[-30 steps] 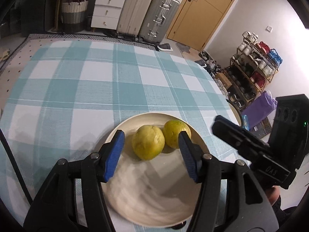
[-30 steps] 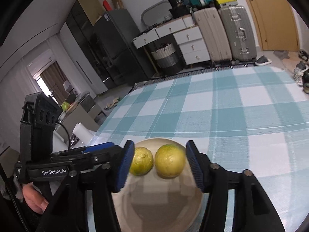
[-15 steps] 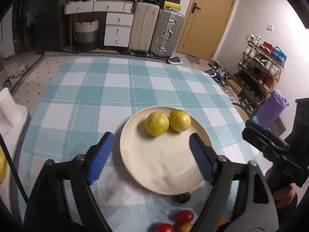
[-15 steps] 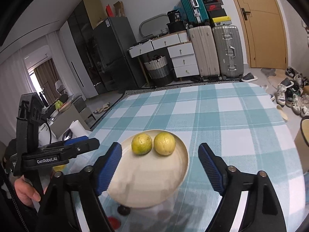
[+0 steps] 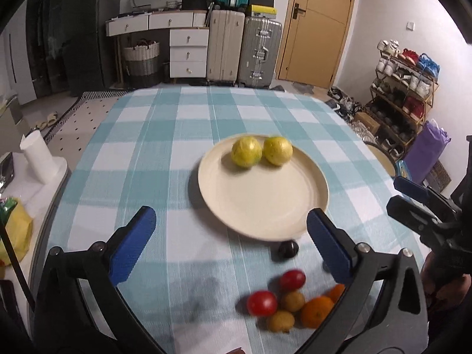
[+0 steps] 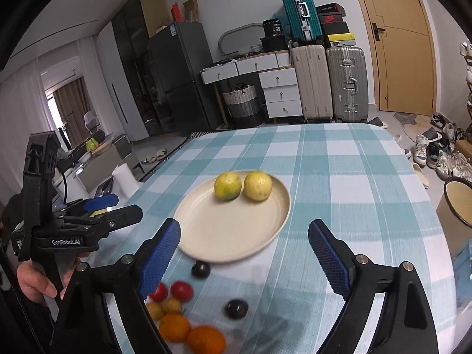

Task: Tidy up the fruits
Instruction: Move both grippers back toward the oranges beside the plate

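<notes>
Plate, cream, round, is sitting on checked teal/white surface, roughly mid-cloth. Two yellow-green citrus fruits are lying at its far rim, side by side & touching: left citrus, right citrus. Same pair in right wrist view: greener one, yellower one.

Left tongs are hanging above surface w/ jaws spread wide, released, gripping nothing; blue pads sit either side of plate's near edge. Right tongs likewise wide apart, nothing between pads, also above plate's near rim. Each tool is showing at edge of the other's view.

Loose fruit is clustering on cloth near the tongs, off the plate: two red cherry tomatoes &, two small yellow fruits &, orange w/ second orange part-hidden behind left tongs' right finger. Small dark round fruit is lying just beside plate's near rim; whether touching, can't tell. Right wrist view is showing second dark fruit further toward camera, apart from the first. Motion blur on near fruits.
</notes>
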A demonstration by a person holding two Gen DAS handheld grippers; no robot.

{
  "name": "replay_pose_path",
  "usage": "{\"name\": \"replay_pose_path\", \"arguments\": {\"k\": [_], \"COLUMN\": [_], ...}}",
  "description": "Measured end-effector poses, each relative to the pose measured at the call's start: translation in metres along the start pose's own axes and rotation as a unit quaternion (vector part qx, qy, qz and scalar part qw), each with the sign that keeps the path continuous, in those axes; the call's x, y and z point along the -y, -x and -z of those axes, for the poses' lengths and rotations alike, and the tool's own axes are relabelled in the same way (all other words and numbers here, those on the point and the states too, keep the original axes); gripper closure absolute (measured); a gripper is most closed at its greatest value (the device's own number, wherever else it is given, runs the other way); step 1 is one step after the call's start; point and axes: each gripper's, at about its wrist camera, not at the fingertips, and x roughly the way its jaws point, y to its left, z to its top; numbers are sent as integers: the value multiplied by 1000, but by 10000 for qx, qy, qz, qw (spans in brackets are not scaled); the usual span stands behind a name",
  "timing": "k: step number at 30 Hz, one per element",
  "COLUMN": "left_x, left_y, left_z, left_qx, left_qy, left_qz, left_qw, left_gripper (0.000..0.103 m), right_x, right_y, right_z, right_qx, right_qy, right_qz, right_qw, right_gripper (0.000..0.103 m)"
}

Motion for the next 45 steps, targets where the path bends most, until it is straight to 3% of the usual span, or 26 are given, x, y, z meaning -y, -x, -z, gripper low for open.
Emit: {"name": "replay_pose_path", "arguments": {"k": [15, 30, 36, 45], "left_x": [8, 3, 2, 0], "left_y": [-3, -8, -9, -10], "left_z": [43, 60, 59, 59], "left_qx": [-351, -530, -536, -548], "left_qy": [114, 348, 374, 389], "left_qz": [72, 135, 152, 150], "left_qw": [9993, 9979, 9977, 9976], "left_gripper": [1, 1, 1, 1], "right_x": [-19, -25, -24, -29], "right_y": [14, 6, -6, -12], "right_z": [68, 92, 98, 105], "right_qx": [-617, -907, -1187, -1317], "right_qy": [148, 231, 216, 358], "right_qz": [-124, -345, -455, -620], "right_qw": [9979, 9950, 9917, 9887], "right_gripper": [12, 13, 22, 45]}}
